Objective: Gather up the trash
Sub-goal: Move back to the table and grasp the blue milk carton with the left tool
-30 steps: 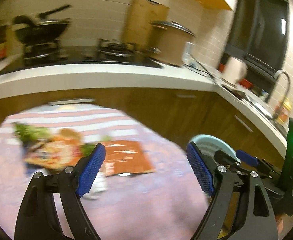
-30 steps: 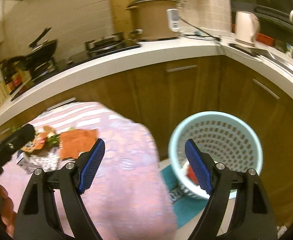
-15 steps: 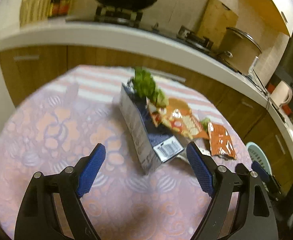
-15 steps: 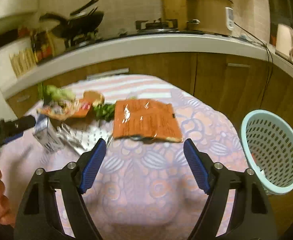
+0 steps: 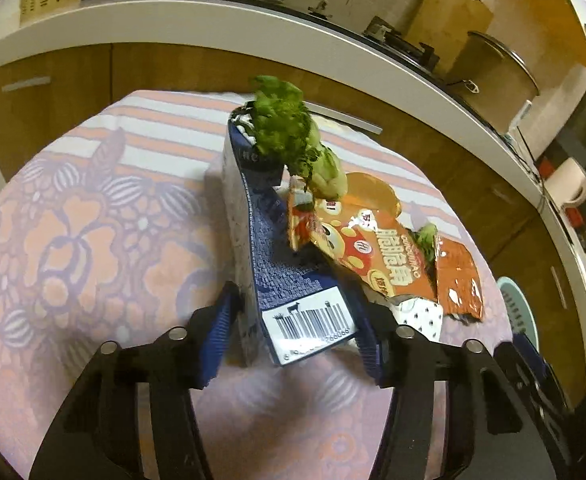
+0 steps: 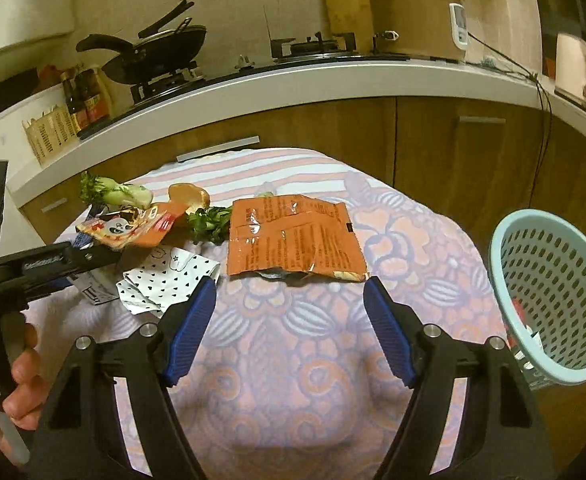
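Note:
A blue and white milk carton (image 5: 269, 256) lies on the round table (image 5: 93, 240), its barcode end between my left gripper's (image 5: 293, 332) pads, which touch both its sides. Lettuce (image 5: 289, 132) and an orange snack bag (image 5: 369, 252) rest on the carton. A flat orange wrapper (image 6: 293, 236) lies ahead of my open, empty right gripper (image 6: 289, 320). A dotted white wrapper (image 6: 169, 280) lies by its left finger. The light blue trash basket (image 6: 553, 296) stands off the table's right edge.
A kitchen counter (image 6: 293, 76) with a wok, bottles, a rice cooker and a kettle curves behind the table. Wooden cabinets stand below it. A bread piece (image 6: 189, 196) and more greens (image 6: 209, 224) lie among the trash.
My left gripper swung from the basket side to the table, advanced onto the carton and closed around its end. My right gripper turned from the basket to face the orange wrapper.

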The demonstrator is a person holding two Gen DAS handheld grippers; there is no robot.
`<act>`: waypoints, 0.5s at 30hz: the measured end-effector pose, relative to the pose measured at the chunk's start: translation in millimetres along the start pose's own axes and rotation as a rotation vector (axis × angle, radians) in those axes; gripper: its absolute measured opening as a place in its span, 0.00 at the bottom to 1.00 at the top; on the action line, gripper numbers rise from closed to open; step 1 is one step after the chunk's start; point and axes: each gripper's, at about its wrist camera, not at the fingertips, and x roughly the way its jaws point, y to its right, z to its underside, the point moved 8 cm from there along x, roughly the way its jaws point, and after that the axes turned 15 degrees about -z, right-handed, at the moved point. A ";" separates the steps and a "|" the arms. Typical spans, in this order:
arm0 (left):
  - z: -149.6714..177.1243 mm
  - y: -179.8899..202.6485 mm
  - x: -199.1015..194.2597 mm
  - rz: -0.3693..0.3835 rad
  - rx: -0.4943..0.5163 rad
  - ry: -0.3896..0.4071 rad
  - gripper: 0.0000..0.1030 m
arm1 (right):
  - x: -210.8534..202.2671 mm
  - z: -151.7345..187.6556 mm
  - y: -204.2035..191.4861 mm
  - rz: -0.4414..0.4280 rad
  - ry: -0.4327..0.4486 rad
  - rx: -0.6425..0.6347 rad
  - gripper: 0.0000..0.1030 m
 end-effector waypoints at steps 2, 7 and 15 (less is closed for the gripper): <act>-0.2 -10.1 -5.5 0.019 0.016 -0.002 0.41 | 1.2 0.5 0.0 -0.006 -0.007 -0.001 0.70; -7.4 -44.9 -12.4 0.022 -0.015 -0.012 0.40 | 4.0 1.0 -6.2 0.009 -0.015 -0.034 0.70; -11.3 -36.4 9.2 -0.038 0.042 -0.035 0.43 | 7.0 4.5 -10.5 0.027 -0.036 -0.069 0.70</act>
